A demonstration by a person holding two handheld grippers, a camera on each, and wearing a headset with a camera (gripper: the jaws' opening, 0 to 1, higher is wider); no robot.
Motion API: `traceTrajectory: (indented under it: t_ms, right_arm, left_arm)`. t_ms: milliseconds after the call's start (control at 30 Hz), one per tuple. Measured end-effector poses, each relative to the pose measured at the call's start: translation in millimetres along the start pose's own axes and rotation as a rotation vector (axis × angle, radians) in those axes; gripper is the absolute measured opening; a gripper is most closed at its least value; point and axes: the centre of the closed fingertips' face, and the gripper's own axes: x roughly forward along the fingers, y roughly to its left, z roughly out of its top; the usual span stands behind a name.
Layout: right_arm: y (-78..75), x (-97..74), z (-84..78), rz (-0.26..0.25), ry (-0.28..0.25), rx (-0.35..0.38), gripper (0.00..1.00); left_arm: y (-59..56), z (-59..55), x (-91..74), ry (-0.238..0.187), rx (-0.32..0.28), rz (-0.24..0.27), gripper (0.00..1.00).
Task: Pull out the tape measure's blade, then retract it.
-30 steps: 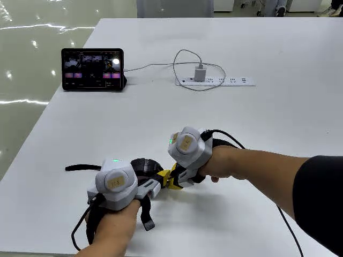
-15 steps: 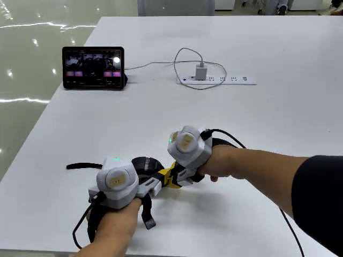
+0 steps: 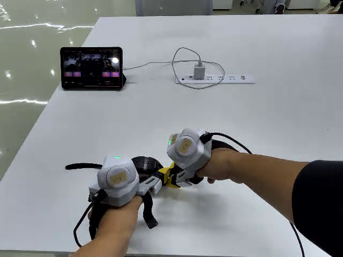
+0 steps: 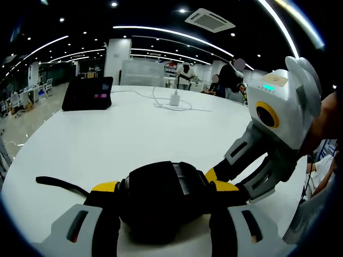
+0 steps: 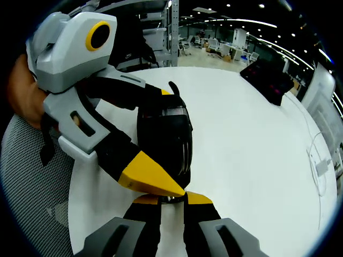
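Honestly can barely make out the tape measure from the head view, buried between both grippers near the front edge of the white table. Shows up far better from the left gripper view: black round case squeezed from both sides by the left gripper with its yellow-tipped jaws. Over in the right gripper view, can see the right gripper with jaws pinched nearly together right at the case's edge. No telling about anything nipped between them, too small. Also a black strap trailing off left, near end hidden behind the left gripper
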Motion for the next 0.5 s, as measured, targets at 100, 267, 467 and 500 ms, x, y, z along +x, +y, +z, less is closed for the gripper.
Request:
traceTrajectory:
  t_ms: [100, 267, 467, 500]
  right_arm:
    - [0.0, -0.6, -1.6, -0.009, 0.005, -0.007, 0.12]
    - [-0.6, -4.1, -6.7, -0.019, 0.014, -0.015, 0.12]
    - [-1.5, -14.1, -10.7, -0.042, -0.008, 0.016, 0.13]
    - [-1.4, -15.7, -11.4, -0.044, -0.013, 0.023, 0.13]
  left_arm:
    - [-0.3, -0.4, -0.1, 0.026, 0.003, -0.024, 0.63]
    - [-1.0, -0.4, -2.0, 0.058, -0.004, -0.063, 0.62]
    - [-1.4, 6.0, -2.6, 0.084, 0.055, -0.122, 0.63]
    - [-0.7, 6.4, -2.6, 0.089, 0.067, -0.129, 0.63]
